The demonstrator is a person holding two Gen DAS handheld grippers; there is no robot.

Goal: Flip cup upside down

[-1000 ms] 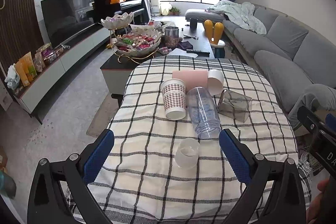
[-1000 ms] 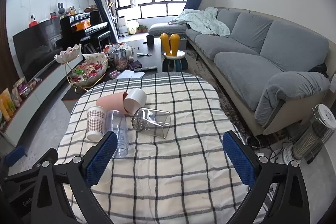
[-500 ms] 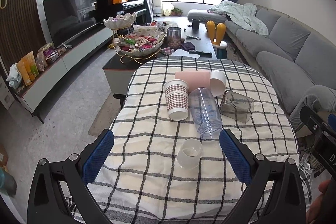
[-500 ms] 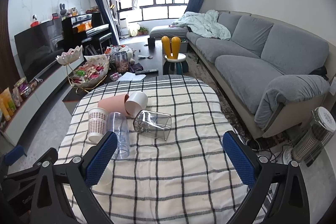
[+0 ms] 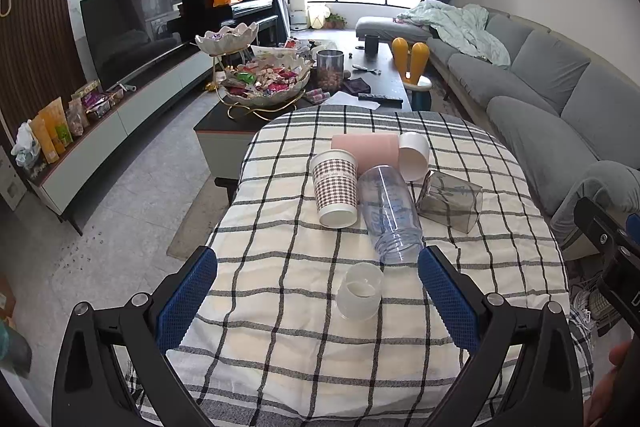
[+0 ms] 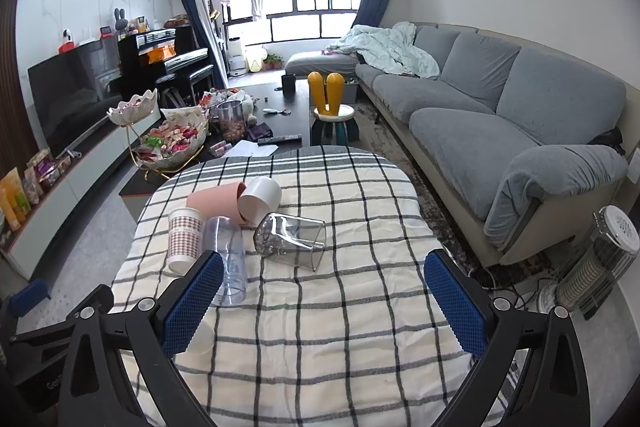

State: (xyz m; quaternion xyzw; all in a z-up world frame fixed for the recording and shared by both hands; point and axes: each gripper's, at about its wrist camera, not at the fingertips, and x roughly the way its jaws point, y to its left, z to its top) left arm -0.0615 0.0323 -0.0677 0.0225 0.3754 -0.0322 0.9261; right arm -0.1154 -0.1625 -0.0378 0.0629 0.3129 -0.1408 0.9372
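Note:
A small translucent white cup stands on the checked tablecloth, just ahead of my open left gripper, between its blue pads. Behind it lie a clear plastic tumbler, a smoky grey square cup, a pink cup and a white cup, with a checked paper cup standing rim down. My right gripper is open and empty over the table's near right part; the grey cup lies ahead of it.
A coffee table with a snack bowl stands beyond the table. A grey sofa runs along the right, a TV unit along the left. A heater stands on the floor at right.
Both grippers have drawn slightly closer to the table and risen a little; the cups have not moved.

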